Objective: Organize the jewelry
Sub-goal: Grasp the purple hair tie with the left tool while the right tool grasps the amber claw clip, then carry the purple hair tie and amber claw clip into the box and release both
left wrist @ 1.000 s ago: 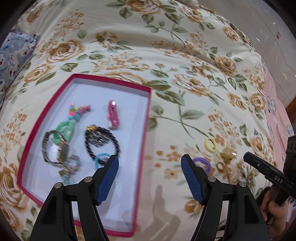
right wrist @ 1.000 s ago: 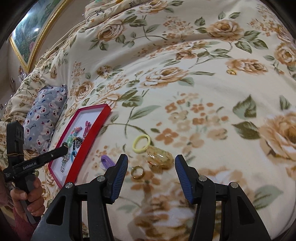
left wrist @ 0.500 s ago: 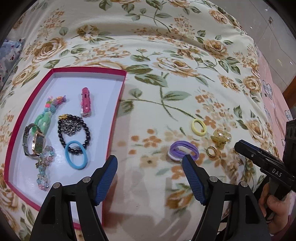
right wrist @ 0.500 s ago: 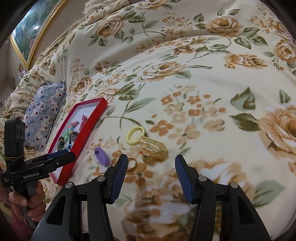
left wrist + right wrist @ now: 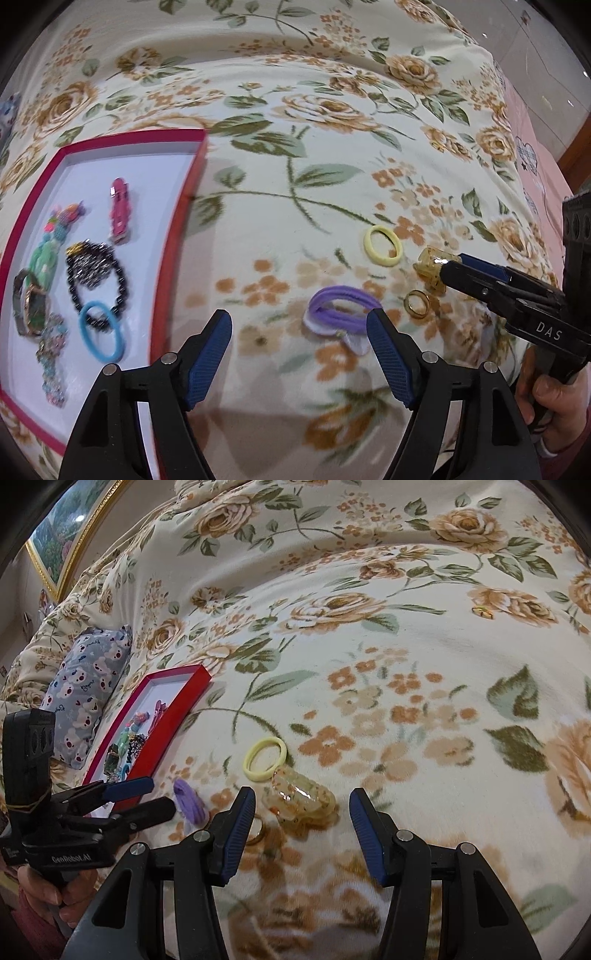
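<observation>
A red-rimmed tray (image 5: 177,229) lies on the flowered blanket and holds a pink clip (image 5: 120,208), a black bead bracelet (image 5: 96,275), a blue hair tie (image 5: 102,331), a watch (image 5: 31,304) and other pieces. On the blanket lie a purple hair tie (image 5: 341,310), a yellow hair tie (image 5: 382,240), a gold ring (image 5: 418,303) and an amber hair claw (image 5: 301,799). My left gripper (image 5: 299,350) is open, just short of the purple tie. My right gripper (image 5: 301,827) is open, with the hair claw just ahead between its fingers.
A grey bear-print pillow (image 5: 86,686) lies beyond the tray. A framed picture (image 5: 70,535) hangs at the far left. A small gold item (image 5: 484,612) lies far off on the blanket. The bed's right edge meets a pink cover (image 5: 535,173).
My left gripper has swung right, away from the tray and toward the purple tie. My right gripper has moved forward and closer to the hair claw. Both stay open.
</observation>
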